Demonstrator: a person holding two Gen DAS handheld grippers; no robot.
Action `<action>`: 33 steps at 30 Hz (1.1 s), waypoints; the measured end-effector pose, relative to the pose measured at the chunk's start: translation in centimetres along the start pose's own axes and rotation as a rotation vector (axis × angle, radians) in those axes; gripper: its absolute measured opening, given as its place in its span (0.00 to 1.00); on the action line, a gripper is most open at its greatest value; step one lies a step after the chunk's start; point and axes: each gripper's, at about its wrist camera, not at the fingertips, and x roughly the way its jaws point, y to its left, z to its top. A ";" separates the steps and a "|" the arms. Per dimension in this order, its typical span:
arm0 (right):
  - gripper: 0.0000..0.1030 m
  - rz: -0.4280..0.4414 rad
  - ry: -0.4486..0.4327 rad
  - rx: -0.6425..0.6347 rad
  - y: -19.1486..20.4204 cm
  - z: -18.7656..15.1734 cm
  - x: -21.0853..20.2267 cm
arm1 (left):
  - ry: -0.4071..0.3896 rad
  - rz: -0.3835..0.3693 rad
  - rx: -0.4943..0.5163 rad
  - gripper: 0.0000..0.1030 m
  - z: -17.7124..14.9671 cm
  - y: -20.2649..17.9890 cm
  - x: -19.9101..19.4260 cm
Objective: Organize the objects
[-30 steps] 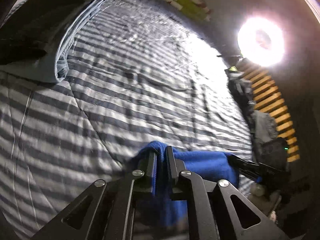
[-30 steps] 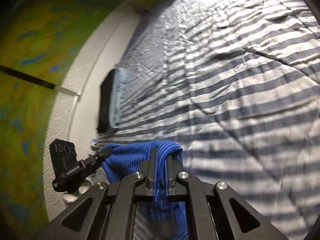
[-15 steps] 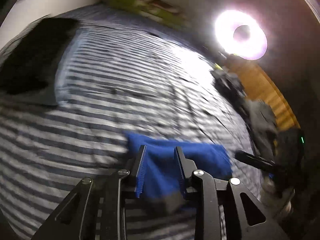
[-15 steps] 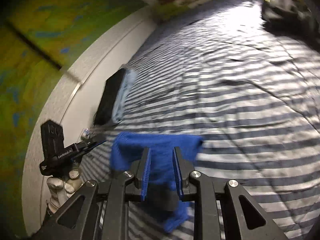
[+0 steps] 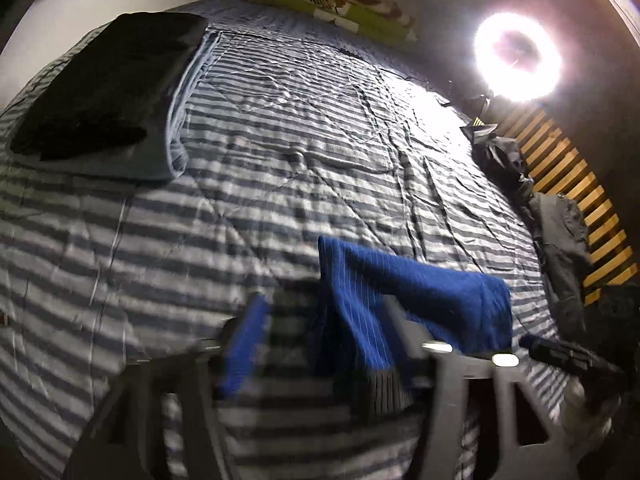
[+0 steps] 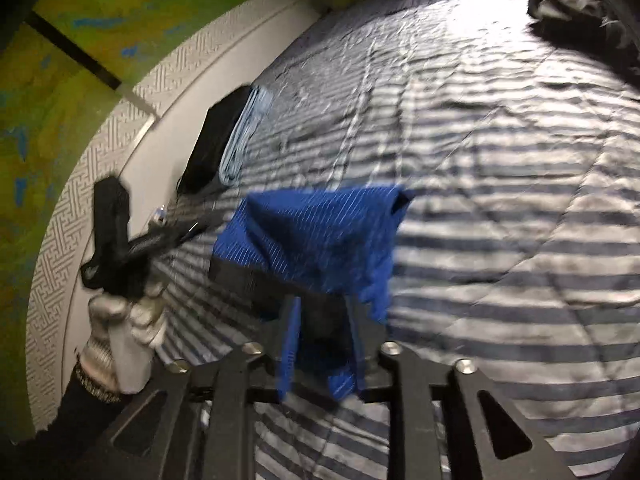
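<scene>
Just ahead of both tools, over the striped bedspread (image 5: 280,152), a blue pinstriped cloth (image 5: 420,300) lies folded. The left gripper (image 5: 320,344) stands with fingers spread apart, released; the right gripper (image 6: 324,332) likewise parted, cloth edge between its fingers, no clamp. Farther off, a folded stack of black and pale-blue garments (image 5: 108,92) rests near the wall. Beyond, a ring light (image 5: 516,58) glares.

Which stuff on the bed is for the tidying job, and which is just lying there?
For the job:
blue cloth
folded pile of black on light blue
left gripper, open
right gripper, open

Just lying about:
striped bedspread
dark clothes at the bed's edge
ring light
green patterned pillow
</scene>
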 end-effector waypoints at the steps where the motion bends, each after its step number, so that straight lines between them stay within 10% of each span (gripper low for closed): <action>1: 0.40 -0.006 -0.002 0.019 -0.6 0.0 0.0 | 0.013 0.000 0.010 0.71 -0.2 -0.3 0.1; 10: 0.40 0.062 0.074 0.161 -2.8 -1.6 3.5 | 0.085 0.006 0.065 0.70 -2.2 -0.8 3.6; 13: 0.40 0.077 0.071 0.167 -2.6 -1.7 3.9 | 0.100 -0.015 0.071 0.36 -2.2 -1.2 4.1; 17: 0.27 0.078 0.086 0.156 -1.9 -1.8 4.4 | 0.098 -0.031 0.066 0.15 -2.3 -1.7 4.1; 33: 0.12 0.097 -0.037 -0.078 8.9 4.3 0.7 | -0.158 -0.015 0.044 0.12 4.0 0.0 -8.7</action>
